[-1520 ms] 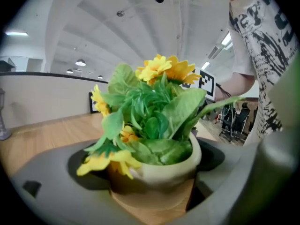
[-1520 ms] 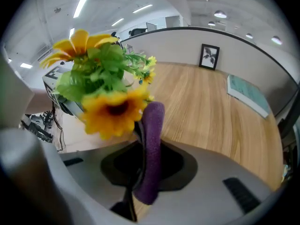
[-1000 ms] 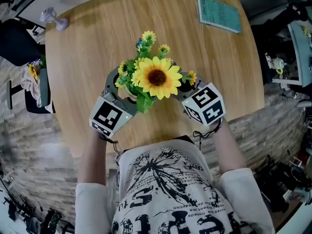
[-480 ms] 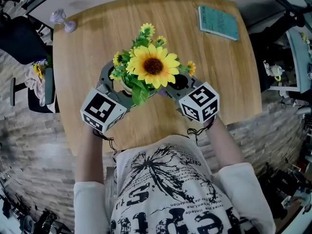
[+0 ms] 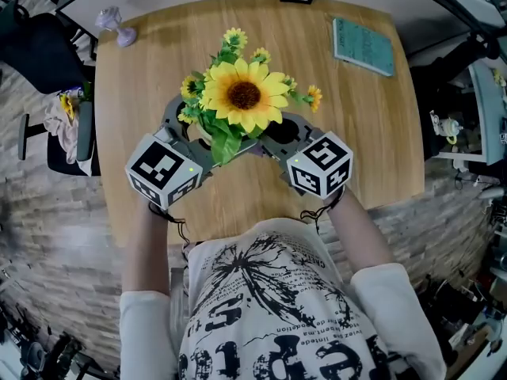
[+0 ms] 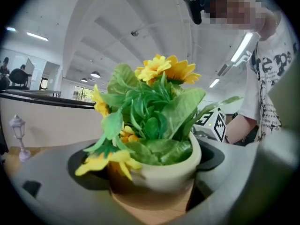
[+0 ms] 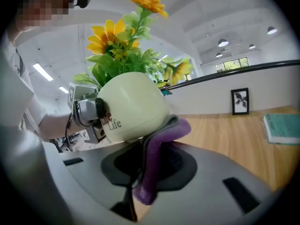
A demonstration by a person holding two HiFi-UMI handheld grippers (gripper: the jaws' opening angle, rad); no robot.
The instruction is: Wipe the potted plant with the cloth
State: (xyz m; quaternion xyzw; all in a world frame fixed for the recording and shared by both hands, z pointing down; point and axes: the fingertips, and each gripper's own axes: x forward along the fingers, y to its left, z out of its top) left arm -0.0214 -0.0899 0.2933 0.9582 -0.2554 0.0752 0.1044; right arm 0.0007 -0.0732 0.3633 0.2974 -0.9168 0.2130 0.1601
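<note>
The potted plant [image 6: 161,170] is being gripped by the left gripper's [image 5: 188,135] jaws and has been shifted up the desk [image 5: 356,133] toward frame centre. The cloth [image 7: 157,156], clamped in the right gripper's [image 5: 279,133] jaws, is being pressed against its side, so wiping is probably under way.

The left forearm [image 5: 146,244] and right forearm [image 5: 358,229] reach forward from the body, bare below pale sleeves [image 5: 142,327]. The left gripper [image 5: 190,131] angles in toward the right, and its fingers [image 6: 51,191] are clamped on either side of a pot [image 6: 166,170]. The right gripper [image 5: 273,137] angles in toward the left. Its fingers [image 7: 211,182] are pinched on a purple cloth [image 7: 157,158] that is pressed against the pot.
</note>
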